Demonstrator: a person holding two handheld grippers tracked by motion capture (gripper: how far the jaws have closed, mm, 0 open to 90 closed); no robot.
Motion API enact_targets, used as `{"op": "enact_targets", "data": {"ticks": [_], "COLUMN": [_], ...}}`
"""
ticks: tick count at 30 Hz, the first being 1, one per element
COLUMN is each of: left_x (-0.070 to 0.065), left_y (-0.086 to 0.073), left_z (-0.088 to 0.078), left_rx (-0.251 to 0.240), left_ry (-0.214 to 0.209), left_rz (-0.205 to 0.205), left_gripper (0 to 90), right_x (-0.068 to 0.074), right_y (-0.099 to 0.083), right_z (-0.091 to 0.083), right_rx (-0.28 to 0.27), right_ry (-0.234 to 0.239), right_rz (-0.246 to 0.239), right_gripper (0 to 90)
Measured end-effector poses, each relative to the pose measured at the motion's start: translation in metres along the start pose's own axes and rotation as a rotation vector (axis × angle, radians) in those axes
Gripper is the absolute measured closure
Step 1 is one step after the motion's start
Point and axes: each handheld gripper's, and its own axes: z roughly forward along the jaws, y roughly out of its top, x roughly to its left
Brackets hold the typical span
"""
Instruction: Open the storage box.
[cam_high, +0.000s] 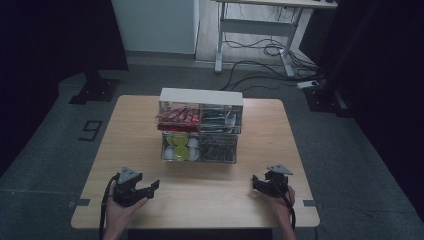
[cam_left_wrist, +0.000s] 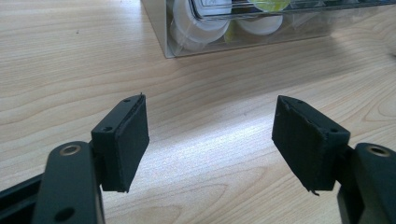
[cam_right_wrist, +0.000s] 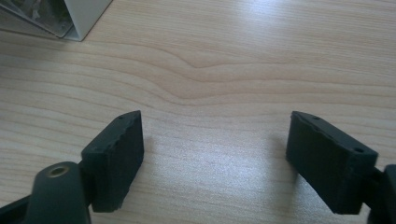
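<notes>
Both grippers, left (cam_high: 150, 188) and right (cam_high: 258, 183), rest fingers wide, empty, near the clear organizer (cam_high: 200, 131) ahead

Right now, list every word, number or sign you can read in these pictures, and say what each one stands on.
"9": a dark mark on the grey floor, left of the table; read the other way up it could be a "6".
Red packets in the clear organizer: print too small and blurred to read.
Darker packets beside them: unreadable too.
</notes>
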Motion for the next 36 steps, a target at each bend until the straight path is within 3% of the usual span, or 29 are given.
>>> {"op": "enact_targets", "data": {"ticks": [7,14,19,26,36], "left_x": [0.002,0.004,0.005,0.004,0.005], "left_y": [0.0,0.0,0.0,0.001,0.0], "left_z": [0.001,-0.003,-0.003,-0.003,-0.003], "left_rx": [-0.002,-0.014,-0.015,-0.014,-0.013], "left_ry": [0.002,0.005,0.005,0.004,0.006], "left_rz": [-0.007,-0.017,-0.019,-0.018,-0.019], "left_gripper": [27.3,27.3,27.3,27.3,27.2], "right_x": [-0.002,-0.008,-0.008,-0.011,-0.01], "right_y": [-0.001,0.003,0.005,0.006,0.011], "right_z": [-0.002,-0.012,-0.019,-0.024,-0.038], "right_rx": [-0.011,-0.064,-0.092,-0.105,-0.158], "right_ry": [-0.001,0.036,0.057,0.084,0.132], "right_rz": [0.012,0.052,0.06,0.062,0.049], "right_gripper": [28.3,41.1,45.3,51.6,70.4]}}
